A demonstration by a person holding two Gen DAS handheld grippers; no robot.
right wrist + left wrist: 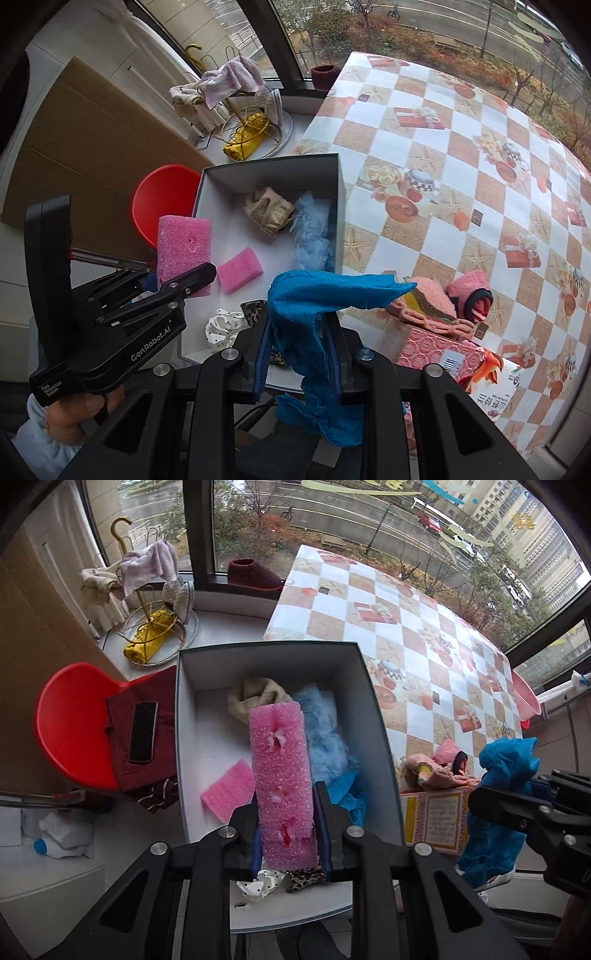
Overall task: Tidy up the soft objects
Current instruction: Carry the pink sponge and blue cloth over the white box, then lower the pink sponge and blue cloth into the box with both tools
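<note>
Black gripper fingers fill the foreground of both wrist views. Left gripper (287, 834) has its jaws closed on a long pink foam block (280, 775), held upright over an open grey box (380, 738). Right gripper (299, 354) has its jaws closed on a bright blue cloth (317, 306), which drapes down between the fingers and flares out over the box's near right corner.

Inside the box, on its white floor, a white polka-dot scrunchie (221, 326) and a leopard-print scrunchie (253, 310) lie at the near end. Beyond them lies a small pink sponge (239, 275). At the far end sit a bunched beige knit item (269, 212) and, just beside it along the right wall, a fluffy light-blue piece (310, 236).

Right of the box, on the checkered tablecloth (461, 147), a pink fluffy item (428, 304) rests on a printed carton (443, 354), with a rolled pink sock (472, 291) just beyond.

Left of the box stands a red chair (70, 731) bearing a dark red garment (122, 760) and a phone (143, 732).
</note>
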